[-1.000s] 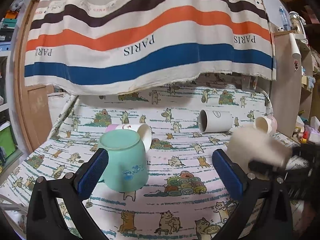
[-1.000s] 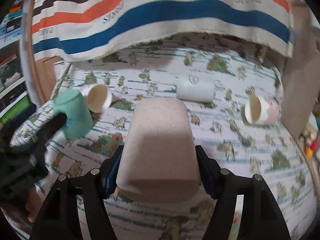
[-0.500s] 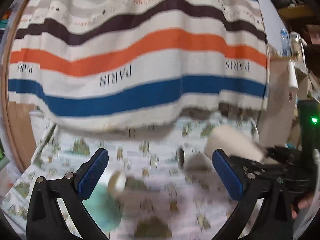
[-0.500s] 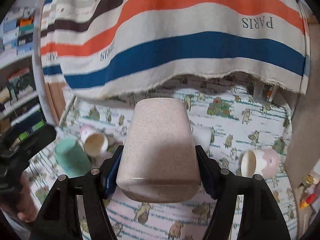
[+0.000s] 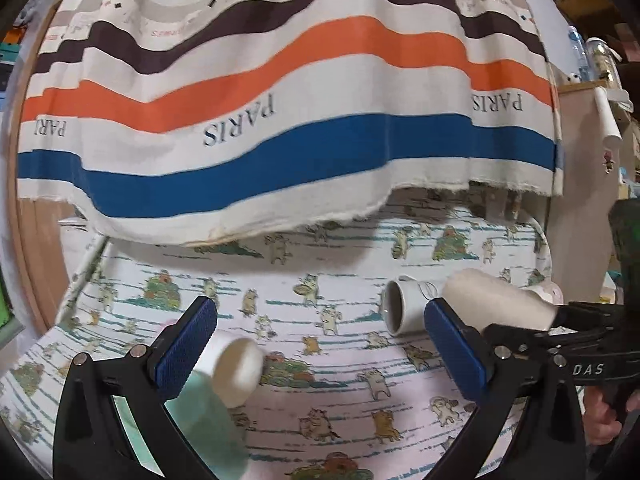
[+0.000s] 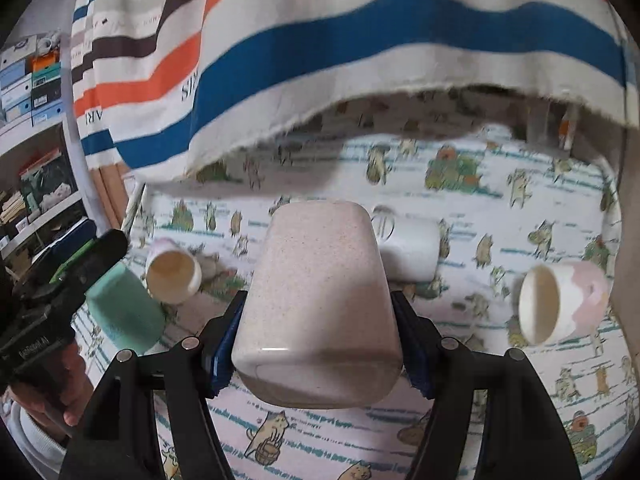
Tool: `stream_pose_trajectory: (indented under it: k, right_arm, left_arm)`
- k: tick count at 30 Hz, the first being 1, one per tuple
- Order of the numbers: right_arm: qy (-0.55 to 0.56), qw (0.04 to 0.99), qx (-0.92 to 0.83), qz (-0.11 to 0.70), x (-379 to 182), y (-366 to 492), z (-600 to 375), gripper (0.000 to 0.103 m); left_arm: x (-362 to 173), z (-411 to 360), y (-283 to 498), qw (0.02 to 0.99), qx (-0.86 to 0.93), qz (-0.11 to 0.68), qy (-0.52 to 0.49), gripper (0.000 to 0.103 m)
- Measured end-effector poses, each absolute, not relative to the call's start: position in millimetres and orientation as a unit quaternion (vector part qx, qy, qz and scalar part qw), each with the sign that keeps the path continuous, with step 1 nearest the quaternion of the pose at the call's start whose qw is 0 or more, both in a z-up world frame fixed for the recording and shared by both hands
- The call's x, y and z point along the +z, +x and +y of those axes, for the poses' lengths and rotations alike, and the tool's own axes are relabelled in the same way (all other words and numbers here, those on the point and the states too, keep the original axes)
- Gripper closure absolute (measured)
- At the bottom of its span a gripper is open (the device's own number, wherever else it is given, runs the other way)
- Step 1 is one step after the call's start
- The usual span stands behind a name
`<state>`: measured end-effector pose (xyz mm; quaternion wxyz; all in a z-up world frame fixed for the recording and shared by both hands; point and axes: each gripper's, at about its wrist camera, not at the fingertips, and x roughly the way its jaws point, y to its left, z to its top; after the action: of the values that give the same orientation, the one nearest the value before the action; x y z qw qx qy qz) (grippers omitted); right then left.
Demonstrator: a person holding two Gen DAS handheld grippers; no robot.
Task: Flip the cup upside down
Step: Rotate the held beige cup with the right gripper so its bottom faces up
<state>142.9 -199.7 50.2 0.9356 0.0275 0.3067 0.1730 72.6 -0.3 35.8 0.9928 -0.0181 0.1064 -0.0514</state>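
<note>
My right gripper [image 6: 320, 336] is shut on a speckled beige cup [image 6: 320, 300] and holds it above the table, its closed base toward the camera. The same cup shows at the right of the left wrist view [image 5: 496, 300], lying sideways in the air. My left gripper [image 5: 316, 352] is open and empty above the table. A mint green cup [image 5: 200, 420] stands upside down below its left finger; it also shows in the right wrist view [image 6: 124, 312].
A white mug [image 5: 404, 308] lies on its side mid-table. A small pink-white cup [image 6: 172, 272] lies beside the green one. A pink-and-cream cup [image 6: 560, 304] lies at the right. A striped cloth [image 5: 280, 100] hangs behind the cat-print tablecloth [image 5: 340, 380].
My right gripper raised the beige cup and then came back down over the table. My left gripper swung up away from the green cup, then tipped back down.
</note>
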Motion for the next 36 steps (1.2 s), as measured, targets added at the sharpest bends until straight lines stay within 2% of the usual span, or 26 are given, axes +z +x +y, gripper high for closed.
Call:
stream_pose_trajectory:
  k: [8, 16, 23, 29, 30, 31, 32, 36]
  right_arm:
    - [0.008, 0.931, 0.172, 0.321, 37, 144, -192, 0.033]
    - [0.013, 0.926, 0.157, 0.342, 30, 153, -201, 0.033]
    - [0.018, 0.898, 0.162, 0.408, 7, 170, -201, 0.033]
    - [-0.012, 0.897, 0.149, 0.416, -2, 172, -193, 0.033]
    - [-0.016, 0.894, 0.149, 0.421, -3, 172, -193, 0.028]
    - [-0.021, 0.890, 0.152, 0.430, -3, 172, -193, 0.019]
    - [-0.030, 0.881, 0.157, 0.446, -5, 172, -192, 0.016]
    - [-0.051, 0.869, 0.159, 0.466, -7, 169, -191, 0.016]
  left_arm:
    - [13, -35, 71, 0.993, -0.060, 0.079, 0.069, 0.000]
    - [8, -8, 94, 0.988, -0.081, 0.133, -0.003, 0.000]
    - [4, -8, 96, 0.987, -0.073, 0.144, -0.005, 0.000]
    - [5, -11, 95, 0.987, -0.075, 0.140, 0.005, 0.000]
    - [5, -11, 95, 0.987, -0.074, 0.141, 0.004, 0.000]
    - [5, -11, 95, 0.987, -0.072, 0.141, 0.003, 0.000]
    - [5, -11, 96, 0.987, -0.071, 0.142, 0.002, 0.000]
    - [5, -11, 97, 0.987, -0.070, 0.142, 0.003, 0.000]
